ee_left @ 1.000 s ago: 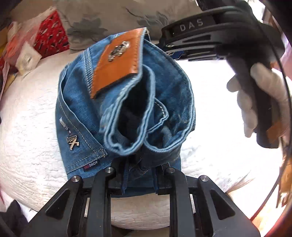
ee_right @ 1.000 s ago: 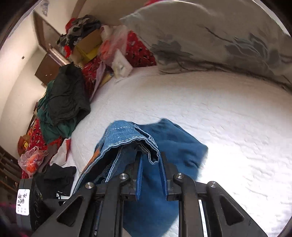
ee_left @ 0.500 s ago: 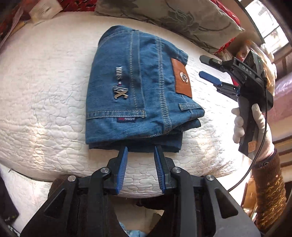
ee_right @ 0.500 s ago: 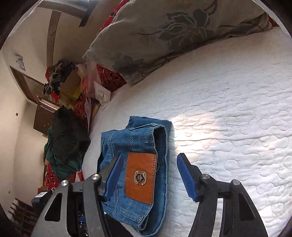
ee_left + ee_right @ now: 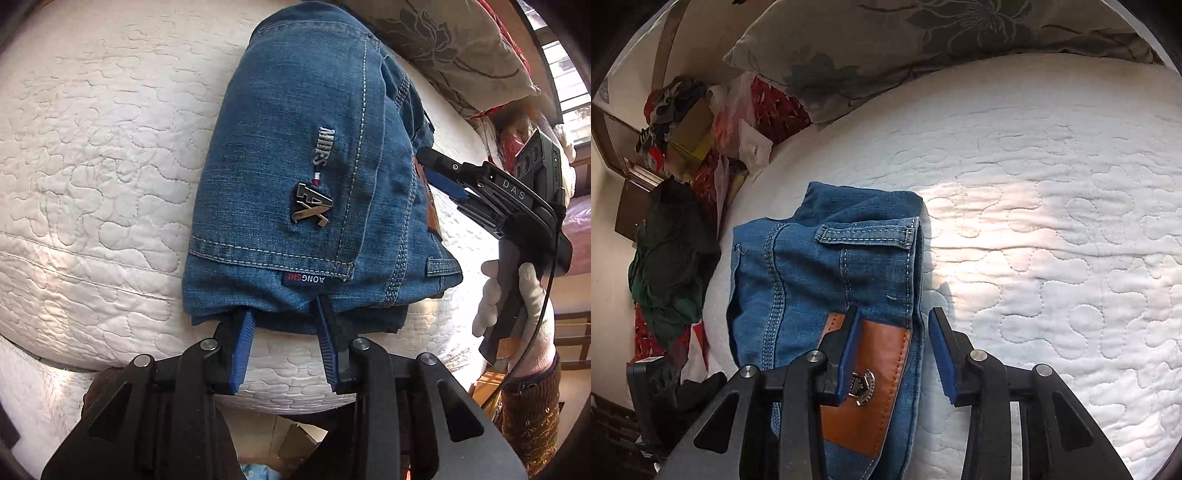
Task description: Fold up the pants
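Showing only rt-wrist: leather patch [image 5: 866, 387] on jeans [image 5: 820, 280].

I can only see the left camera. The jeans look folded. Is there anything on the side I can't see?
Observer: Yes, a brown leather patch on the jeans, with a metal badge.
Operator: Is the right gripper holding it?
Observer: No. The right gripper has its jaws open over that edge.
Operator: What's past the bed?
Observer: A dark green clothes pile beside the white quilt.
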Available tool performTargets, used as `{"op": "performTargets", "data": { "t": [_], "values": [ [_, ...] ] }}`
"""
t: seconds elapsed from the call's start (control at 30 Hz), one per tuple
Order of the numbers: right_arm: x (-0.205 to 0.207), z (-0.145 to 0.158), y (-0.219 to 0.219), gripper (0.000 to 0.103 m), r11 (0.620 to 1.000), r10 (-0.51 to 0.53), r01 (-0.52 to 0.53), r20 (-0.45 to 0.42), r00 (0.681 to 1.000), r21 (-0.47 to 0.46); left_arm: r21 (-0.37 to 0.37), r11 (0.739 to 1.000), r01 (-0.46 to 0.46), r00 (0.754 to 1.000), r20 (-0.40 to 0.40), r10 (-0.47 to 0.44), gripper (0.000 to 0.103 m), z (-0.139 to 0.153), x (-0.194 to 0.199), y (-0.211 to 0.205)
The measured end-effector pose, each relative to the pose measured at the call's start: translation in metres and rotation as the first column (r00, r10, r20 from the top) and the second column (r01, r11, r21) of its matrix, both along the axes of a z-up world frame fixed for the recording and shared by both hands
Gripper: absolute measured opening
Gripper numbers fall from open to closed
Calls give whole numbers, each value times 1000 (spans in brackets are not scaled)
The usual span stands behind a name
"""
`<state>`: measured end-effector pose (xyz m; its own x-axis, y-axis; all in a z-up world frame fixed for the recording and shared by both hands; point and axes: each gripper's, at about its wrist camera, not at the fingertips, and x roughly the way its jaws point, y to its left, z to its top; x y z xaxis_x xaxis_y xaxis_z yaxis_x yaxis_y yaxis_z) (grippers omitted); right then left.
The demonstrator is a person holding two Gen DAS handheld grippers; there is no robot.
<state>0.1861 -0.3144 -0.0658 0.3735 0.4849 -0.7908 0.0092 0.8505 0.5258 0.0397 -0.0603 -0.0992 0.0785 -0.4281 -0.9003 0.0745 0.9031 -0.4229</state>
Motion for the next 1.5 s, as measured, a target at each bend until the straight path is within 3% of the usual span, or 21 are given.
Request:
{"op": "performTargets", "data": {
  "t": [0.1, 0.17, 0.2, 0.27, 0.33, 0.47, 0.6, 0.7, 0.77, 0.93, 1.17, 1.2, 1.23, 1.27, 1.37, 1.43, 1.5],
  "values": [
    [-1, 22, -12, 43, 998, -39, 36, 59, 997, 56, -62, 998, -4, 1000, 13, 5, 30, 18, -3, 13],
    [6, 37, -9, 54, 998, -25, 18, 101, 995, 67, -98, 994, -40, 998, 39, 44, 30, 34, 8, 27],
    [10, 42, -5, 60, 999, -14, 9, 112, 994, 45, -117, 992, -56, 997, 53, 62, 30, 42, 18, 31],
    [19, 44, 6, 60, 999, 4, 2, 121, 993, -52, -146, 985, -88, 993, 59, 98, 30, 51, 45, 34],
    [27, 38, 9, 60, 997, -10, 18, 104, 995, -74, -176, 980, -93, 993, 61, 106, 30, 56, 77, 25],
    [29, 29, 13, 57, 997, -23, 33, 138, 990, -72, -97, 992, -80, 992, 93, 89, 30, 49, 136, -14],
    [39, -1, 13, 57, 990, -22, 29, 56, 998, -140, 31, 993, -113, 993, 30, 112, 39, 10, 179, -35],
    [44, -9, 11, 58, 991, -44, 48, 38, 998, -128, 66, 994, -82, 996, 53, 78, 44, 8, 178, -36],
    [42, -4, 10, 59, 993, -52, 55, 33, 998, -108, 38, 997, -66, 996, 55, 64, 44, 15, 173, -31],
    [-6, 11, -10, 60, 990, -96, 94, 18, 995, 105, -77, 995, -65, 997, 36, 67, 45, 26, 125, 13],
    [-92, -3, -7, 61, 966, -136, 142, -42, 990, 217, -161, 974, -159, 983, -117, 141, 46, -13, 47, 53],
    [-98, -7, -1, 51, 969, -129, 136, -47, 991, 206, -148, 976, -158, 983, -121, 141, 47, -16, 42, 52],
    [-101, -8, 4, 29, 972, -119, 127, -53, 991, 197, -132, 979, -156, 983, -114, 141, 48, -15, 38, 50],
    [-107, -7, 9, 24, 971, -118, 124, -46, 992, 203, -119, 982, -147, 986, -100, 135, 48, -11, 36, 48],
    [-124, -1, 18, 24, 983, -120, 114, 33, 992, 148, -68, 991, -114, 992, -64, 110, 54, -7, 33, 41],
    [-126, -18, 18, 28, 984, -133, 135, -25, 991, 116, -56, 993, -108, 991, -90, 103, 55, -13, 33, 39],
    [-127, -18, 9, 34, 966, -178, 183, -42, 983, 183, -65, 991, -115, 990, -94, 109, 54, -11, 33, 38]
  ]
}}
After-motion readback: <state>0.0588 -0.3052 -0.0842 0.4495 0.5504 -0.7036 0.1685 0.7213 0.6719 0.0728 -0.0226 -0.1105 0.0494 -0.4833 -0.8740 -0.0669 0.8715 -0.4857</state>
